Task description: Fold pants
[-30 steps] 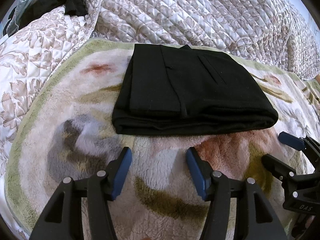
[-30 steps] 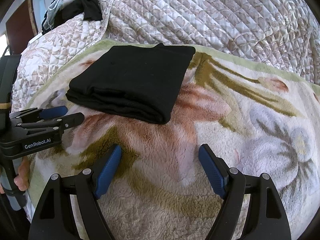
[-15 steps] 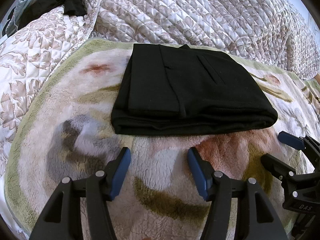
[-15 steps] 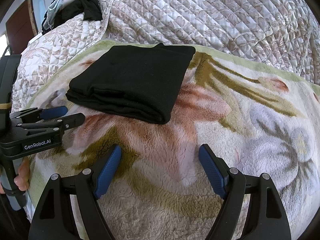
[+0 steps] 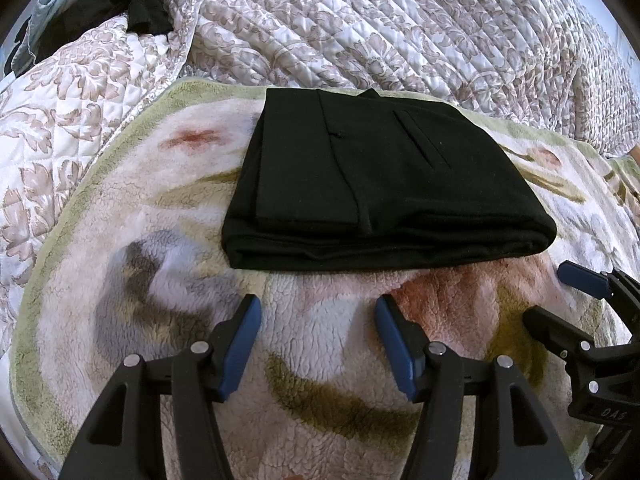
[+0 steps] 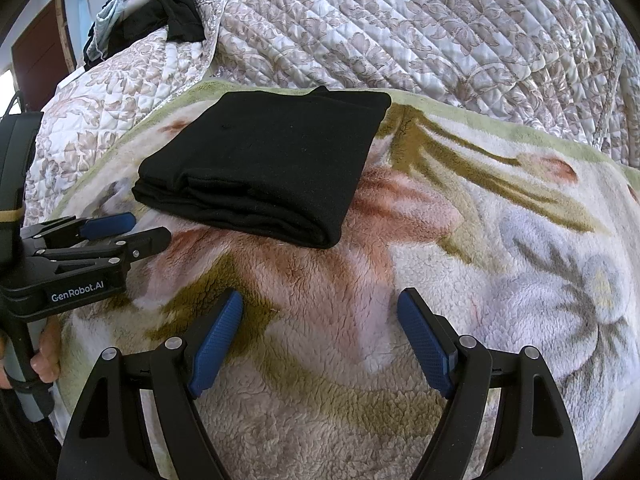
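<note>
The black pants (image 5: pixel 380 184) lie folded into a flat rectangle on a fleece floral blanket (image 5: pixel 120 280); a back pocket slit faces up. They also show in the right wrist view (image 6: pixel 264 176). My left gripper (image 5: pixel 318 344) is open and empty, just short of the near folded edge. My right gripper (image 6: pixel 320 336) is open and empty, over the blanket to the right of the pants. Each gripper shows in the other's view: the right one (image 5: pixel 576 300) at the right edge, the left one (image 6: pixel 132 232) at the left edge.
A quilted floral bedspread (image 5: pixel 400 28) rises behind the blanket. A heap of dark and light clothes (image 6: pixel 160 20) lies at the far left corner. The blanket (image 6: pixel 520 260) stretches to the right of the pants.
</note>
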`<state>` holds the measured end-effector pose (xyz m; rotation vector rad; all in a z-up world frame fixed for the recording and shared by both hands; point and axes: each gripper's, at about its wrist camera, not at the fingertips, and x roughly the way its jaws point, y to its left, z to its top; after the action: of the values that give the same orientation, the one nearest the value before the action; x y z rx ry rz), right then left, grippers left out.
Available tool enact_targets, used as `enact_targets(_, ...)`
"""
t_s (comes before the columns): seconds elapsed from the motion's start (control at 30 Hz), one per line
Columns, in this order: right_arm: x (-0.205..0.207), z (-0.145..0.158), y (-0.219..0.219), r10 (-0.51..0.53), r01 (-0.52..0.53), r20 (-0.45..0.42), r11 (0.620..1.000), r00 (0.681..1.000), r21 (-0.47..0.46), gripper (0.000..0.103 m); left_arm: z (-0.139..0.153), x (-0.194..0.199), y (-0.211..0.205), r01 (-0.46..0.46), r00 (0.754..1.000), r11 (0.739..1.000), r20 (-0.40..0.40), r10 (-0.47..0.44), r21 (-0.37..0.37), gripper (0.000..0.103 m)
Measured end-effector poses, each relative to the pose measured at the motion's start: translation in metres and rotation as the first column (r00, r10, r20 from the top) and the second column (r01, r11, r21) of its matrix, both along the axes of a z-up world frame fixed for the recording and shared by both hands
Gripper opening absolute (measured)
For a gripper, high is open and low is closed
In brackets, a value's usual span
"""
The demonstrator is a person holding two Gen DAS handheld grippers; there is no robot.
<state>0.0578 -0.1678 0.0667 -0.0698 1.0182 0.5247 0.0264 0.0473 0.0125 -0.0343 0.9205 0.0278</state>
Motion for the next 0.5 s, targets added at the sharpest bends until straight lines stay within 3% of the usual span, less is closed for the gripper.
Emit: enact_targets(0.5,0.0001,-0.0002,-0.0001,0.0,0.0,0.0,1.0,1.0,0.0,0.08,0.0004,0.0014,0.0,0.002,1.0,1.0,-0.003,-0.002,-0.003,0.063)
